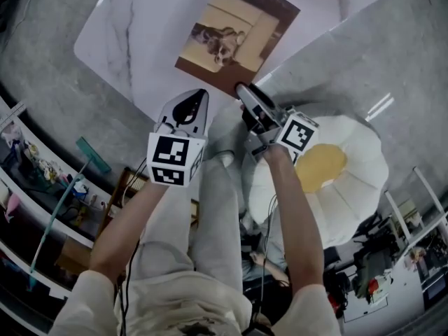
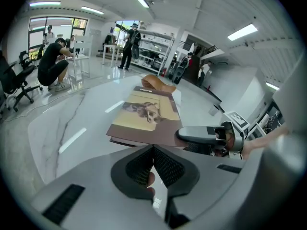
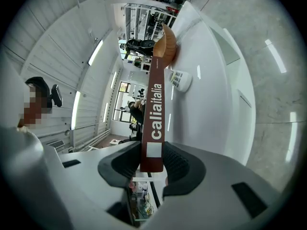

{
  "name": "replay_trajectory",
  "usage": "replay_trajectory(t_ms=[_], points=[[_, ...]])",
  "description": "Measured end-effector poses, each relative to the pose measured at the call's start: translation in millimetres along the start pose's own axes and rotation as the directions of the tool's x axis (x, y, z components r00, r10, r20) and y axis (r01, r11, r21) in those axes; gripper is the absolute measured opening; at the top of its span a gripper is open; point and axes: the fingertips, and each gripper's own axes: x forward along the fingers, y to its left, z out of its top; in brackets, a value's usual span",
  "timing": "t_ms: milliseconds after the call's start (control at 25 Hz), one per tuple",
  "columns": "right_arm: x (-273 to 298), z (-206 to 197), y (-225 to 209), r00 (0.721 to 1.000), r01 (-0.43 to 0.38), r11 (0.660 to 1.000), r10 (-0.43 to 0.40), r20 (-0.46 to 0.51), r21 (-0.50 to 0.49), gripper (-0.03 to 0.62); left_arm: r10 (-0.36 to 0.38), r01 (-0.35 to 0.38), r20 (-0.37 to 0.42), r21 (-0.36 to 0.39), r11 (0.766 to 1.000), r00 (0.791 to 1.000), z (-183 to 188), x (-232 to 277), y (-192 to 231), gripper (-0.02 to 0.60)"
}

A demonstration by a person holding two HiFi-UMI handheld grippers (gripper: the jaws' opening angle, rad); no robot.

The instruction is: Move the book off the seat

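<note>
release is judged to be the step in hand: the book [image 1: 234,37] is seen lying flat, cover up, on the white marbled counter [image 1: 115,33], well apart from the pale cushioned seat [image 1: 353,180] at the lower right, so the move looks nearly done. it would be done well if the right hand-held gripper [image 1: 245,93] were opened only once the whole book is borne by the counter, since its near edge lies close to the counter's corner. a nudge further onto the surface may be wanted first, and the jaws should then be drawn straight back so the book is not dragged off.

the right hand-held gripper is closed on the book's brown spine edge, pads pressed on both faces at the near corner, with the rest of the book stretching away from the jaws. the left hand-held gripper [image 1: 199,96] is held just beside the book's near edge, jaws together with nothing between them; contact with the book cannot be made out.
</note>
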Motion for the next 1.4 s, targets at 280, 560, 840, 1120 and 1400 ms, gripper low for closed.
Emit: replay_trajectory(t_ms=[280, 560, 840, 1120, 1400], points=[[41, 15, -9, 0.999, 0.034, 0.999, -0.034, -0.042, -0.007, 0.144, 0.034, -0.034, -0.002, -0.078, 0.996, 0.999, 2, 13, 27, 0.011], [78, 33, -13, 0.995, 0.064, 0.998, -0.065, -0.077, -0.02, 0.144, 0.06, -0.057, 0.018, -0.13, 0.99, 0.998, 17, 18, 48, 0.011], [102, 52, -10, 0.996, 0.071, 0.997, -0.072, -0.057, -0.027, 0.144, 0.07, -0.066, 0.017, -0.164, 0.984, 0.997, 17, 20, 66, 0.011], [117, 60, -8, 0.99, 0.115, 0.993, -0.117, -0.079, -0.04, 0.145, 0.091, -0.086, 0.023, -0.184, 0.979, 0.996, 23, 28, 75, 0.011], [120, 61, -21, 0.952, 0.284, 0.957, -0.289, -0.103, -0.062, 0.146, 0.075, -0.068, 0.029, -0.192, 0.979, 0.997, 29, 36, 62, 0.011]])
